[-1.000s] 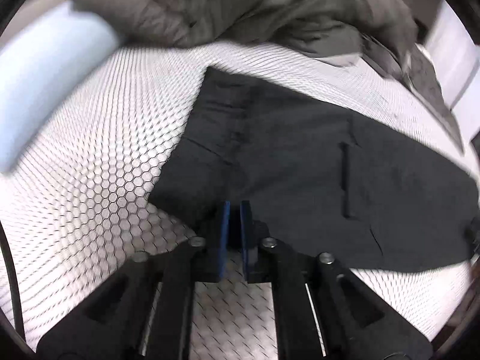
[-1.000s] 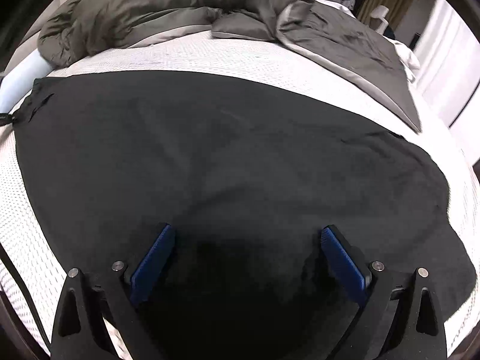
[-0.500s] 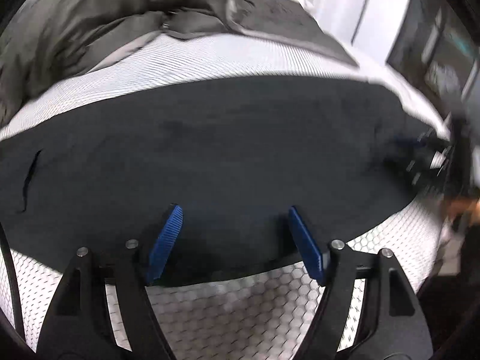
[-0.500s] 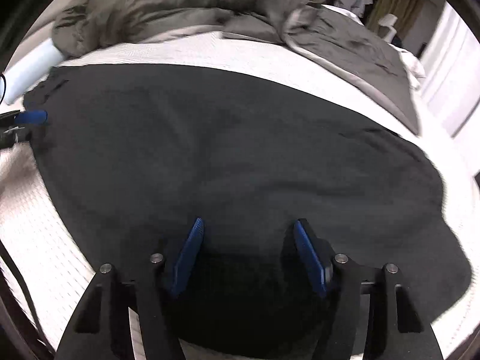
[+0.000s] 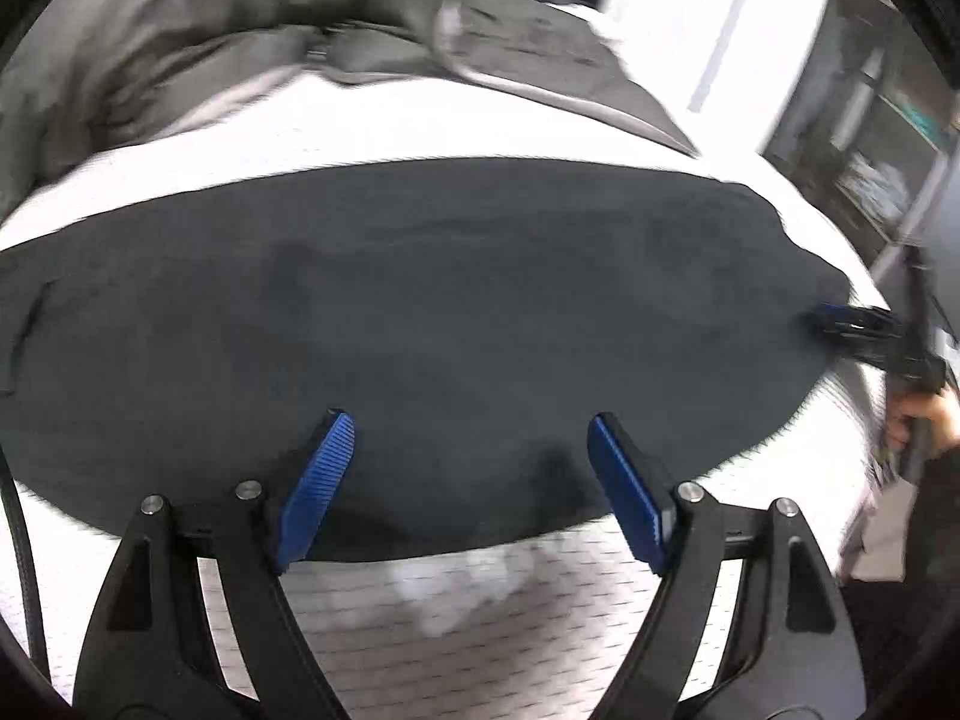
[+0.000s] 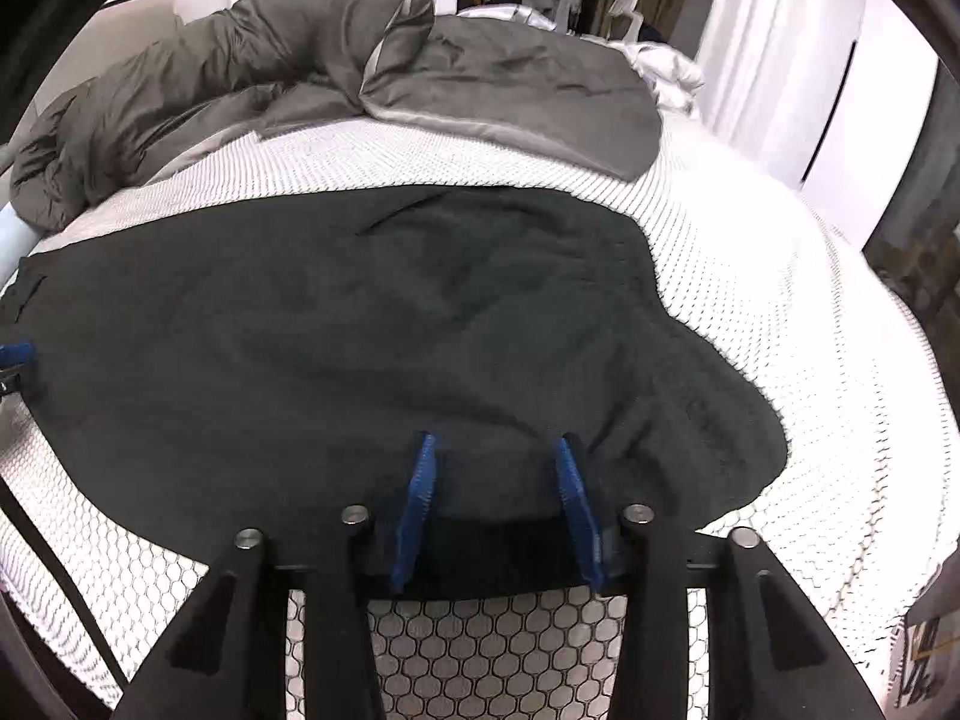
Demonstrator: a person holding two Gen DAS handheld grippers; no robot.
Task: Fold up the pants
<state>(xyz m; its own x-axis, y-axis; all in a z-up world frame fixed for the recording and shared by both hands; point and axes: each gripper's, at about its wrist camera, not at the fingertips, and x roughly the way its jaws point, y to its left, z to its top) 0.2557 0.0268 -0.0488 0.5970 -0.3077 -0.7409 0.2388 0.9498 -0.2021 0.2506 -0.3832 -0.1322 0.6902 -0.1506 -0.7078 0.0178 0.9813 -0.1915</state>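
Black pants [image 5: 456, 300] lie spread flat on the white honeycomb-patterned bed cover [image 5: 480, 618]; they also fill the right wrist view [image 6: 360, 348]. My left gripper [image 5: 468, 450] is open, its blue pads over the near edge of the fabric, holding nothing. My right gripper [image 6: 495, 468] is partly open, its blue pads straddling the pants' near edge, which bunches between them. The right gripper also shows at the far right of the left wrist view [image 5: 852, 324], at the pants' end. A blue pad of the left gripper shows at the left edge of the right wrist view [image 6: 15, 354].
A crumpled grey duvet [image 6: 300, 78] lies along the far side of the bed, also in the left wrist view [image 5: 210, 42]. White curtains [image 6: 774, 42] and a dark shelf [image 5: 888, 138] stand beyond the bed. The bed edge drops off at right.
My left gripper has opened from shut and swung right along the pants' near edge. My right gripper has narrowed from wide open and drawn back to the pants' edge.
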